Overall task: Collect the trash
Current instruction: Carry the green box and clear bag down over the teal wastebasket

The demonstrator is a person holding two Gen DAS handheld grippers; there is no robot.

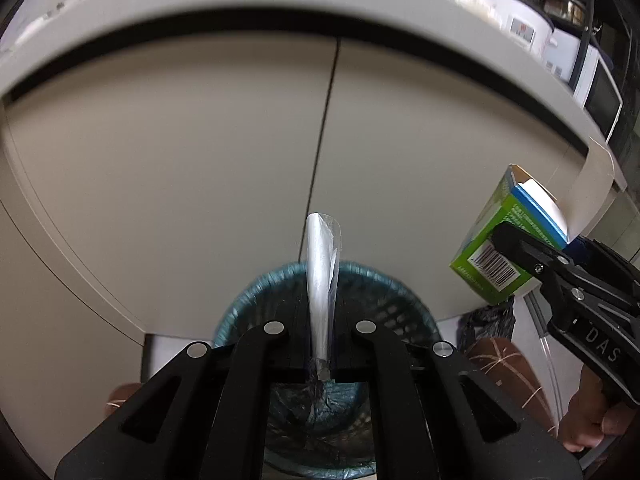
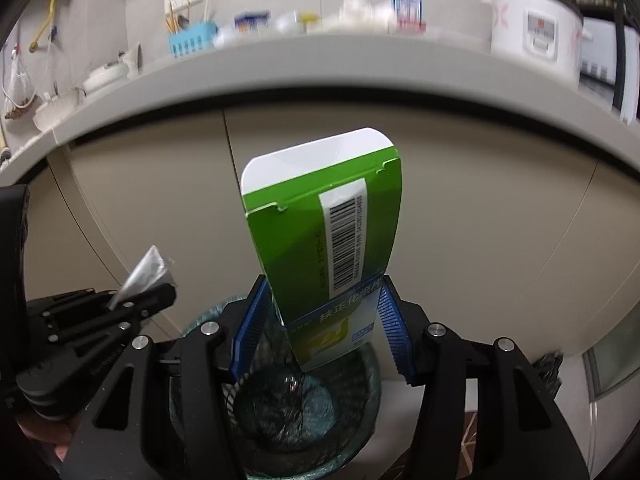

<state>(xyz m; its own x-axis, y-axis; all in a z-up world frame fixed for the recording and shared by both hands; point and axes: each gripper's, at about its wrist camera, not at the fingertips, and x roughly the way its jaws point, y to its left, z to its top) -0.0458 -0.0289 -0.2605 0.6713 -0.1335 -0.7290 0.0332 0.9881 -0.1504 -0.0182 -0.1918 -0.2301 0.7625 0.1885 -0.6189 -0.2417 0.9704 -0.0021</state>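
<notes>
Left wrist view: the left gripper [image 1: 320, 344] is squeezed nearly closed on a silvery wrapper [image 1: 322, 280], which stands up the middle of the frame from between the jaws. Directly below it, at lower centre, sits the bin [image 1: 248, 312], a mesh basket lined with a dark bag, on the floor against the cabinet doors [image 1: 200, 160]. At the right edge the right gripper [image 1: 520, 248] carries a green box [image 1: 492, 248], clear of the bin rim in this view and off to its right.

To drop well, I judge each piece should be brought over the open mouth, not the rim, and released only there. The wrapper is light and may cling to the pads or drift, so let it go low and near the liner.

Right wrist view: the right gripper [image 2: 324, 320] stands about half open, its blue pads [image 2: 394, 336] pressing either side of the box [image 2: 324, 220], which rises tilted up the centre of the frame, barcode facing the camera. The bin [image 2: 360, 400] lies beneath it at bottom centre. At lower left the left gripper [image 2: 140, 296] pinches the wrapper [image 2: 146, 270]. The counter [image 2: 320, 68] with kitchen clutter runs across the top.
</notes>
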